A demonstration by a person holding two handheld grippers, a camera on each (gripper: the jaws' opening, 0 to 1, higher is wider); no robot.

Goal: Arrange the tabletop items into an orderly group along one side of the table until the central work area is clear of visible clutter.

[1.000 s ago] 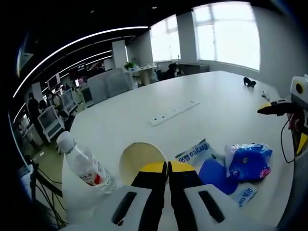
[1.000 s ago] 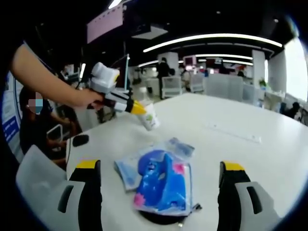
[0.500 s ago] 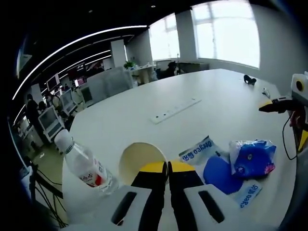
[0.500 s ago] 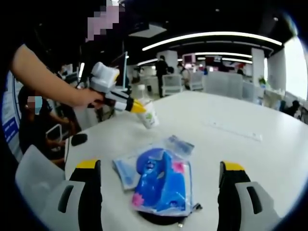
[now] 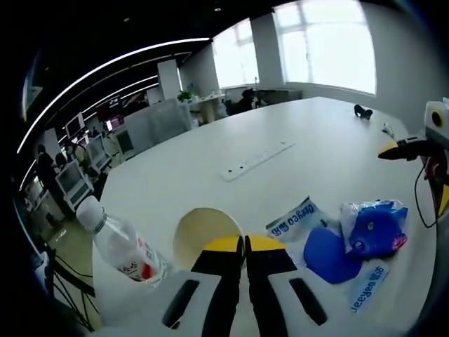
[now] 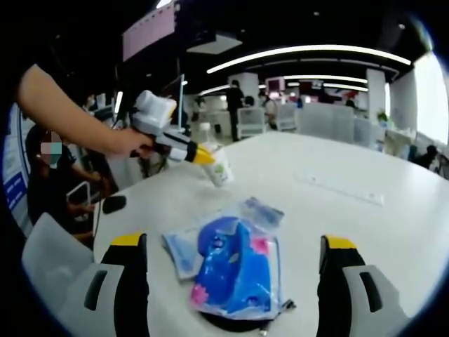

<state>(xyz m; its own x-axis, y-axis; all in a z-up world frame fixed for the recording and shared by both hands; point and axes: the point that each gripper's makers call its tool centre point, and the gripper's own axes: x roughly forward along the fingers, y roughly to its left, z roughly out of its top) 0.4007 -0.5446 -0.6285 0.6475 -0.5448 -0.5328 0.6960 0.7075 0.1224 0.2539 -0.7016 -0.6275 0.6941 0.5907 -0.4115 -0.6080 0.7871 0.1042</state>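
My left gripper (image 5: 244,243) is shut, its yellow tips clamped on the near rim of a cream paper cup (image 5: 200,226). To its left a clear water bottle (image 5: 119,242) with a red and white label stands tilted in the view. My right gripper (image 6: 235,241) is wide open, one jaw on each side of a crinkled blue plastic packet (image 6: 235,270) that rests on a dark round disc. The same packet (image 5: 375,228) lies by a blue disc (image 5: 326,253) and a printed white and blue sachet (image 5: 295,219). A hand holds the left gripper (image 6: 200,156) by the bottle (image 6: 217,167).
A white power strip (image 5: 252,161) lies along the middle of the big white table (image 5: 316,154). A small black object (image 5: 363,111) sits at the far side. Another black item (image 6: 112,204) lies near the table's edge. Chairs and desks stand beyond the table.
The left gripper view has shifted a little, so the packet and sachets sit further right and the bottle lower. In the right gripper view the blue packet lies slightly nearer. Both grippers' states are unchanged.
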